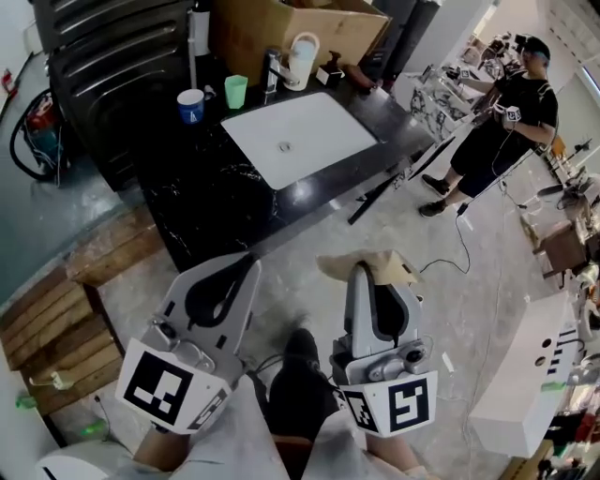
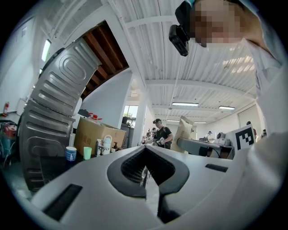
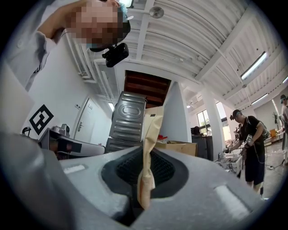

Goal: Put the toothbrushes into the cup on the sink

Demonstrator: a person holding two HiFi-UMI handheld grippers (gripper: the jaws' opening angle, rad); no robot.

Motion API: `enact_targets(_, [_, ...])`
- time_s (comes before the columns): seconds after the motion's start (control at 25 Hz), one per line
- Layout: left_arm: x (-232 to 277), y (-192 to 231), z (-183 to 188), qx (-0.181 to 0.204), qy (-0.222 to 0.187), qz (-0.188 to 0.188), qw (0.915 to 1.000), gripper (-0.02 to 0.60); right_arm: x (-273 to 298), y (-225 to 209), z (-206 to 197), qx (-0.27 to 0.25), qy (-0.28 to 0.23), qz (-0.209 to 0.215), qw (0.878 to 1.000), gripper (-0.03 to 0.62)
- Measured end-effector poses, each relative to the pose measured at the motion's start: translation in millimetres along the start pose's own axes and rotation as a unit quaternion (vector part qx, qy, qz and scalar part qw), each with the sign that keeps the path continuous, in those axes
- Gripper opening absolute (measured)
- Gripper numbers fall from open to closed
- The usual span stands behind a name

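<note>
Plainly, a tan paper packet is gripped by the right hand-held gripper. The jaws are pressed shut on its lower part. In the right gripper view the packet is seen edge-on, with its long axis upright, running from below the dark pads up past the jaw tips. In the head view the free end of the packet is spread out just beyond the tips of the right hand-held gripper and points toward the black tabletop. Whether toothbrushes are inside cannot be told.

The jaws of the left hand-held gripper are brought together and are empty; it is held beside the right one, low in the head view.

A blue cup and a green cup stand upright on the tabletop, mouths up, just left of the white sink and well apart from the packet. White print is carried on the blue cup, but it cannot be read. A white jug and a cardboard box are set behind the sink. Black-and-white square markers are borne on both gripper cubes. A person in black stands to the right.
</note>
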State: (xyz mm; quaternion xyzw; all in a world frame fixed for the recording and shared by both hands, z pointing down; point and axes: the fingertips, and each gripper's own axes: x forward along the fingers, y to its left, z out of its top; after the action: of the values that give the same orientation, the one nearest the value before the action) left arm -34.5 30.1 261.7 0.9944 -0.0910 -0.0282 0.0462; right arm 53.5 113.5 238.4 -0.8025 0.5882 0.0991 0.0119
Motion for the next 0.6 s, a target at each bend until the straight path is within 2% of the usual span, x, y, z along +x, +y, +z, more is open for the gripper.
enact_targets(0.28, [21, 17, -2, 0.009, 0.002, 0.055, 0.9984, 0.001, 36, -18, -11, 0.014, -0.009, 0.049, 0.999, 0.028])
enact_targets(0.6, [79, 27, 1, 0.001, -0.005, 0.108, 0.9942, 0.0, 81, -66, -21, 0.026, -0.007, 0.102, 0.994, 0.028])
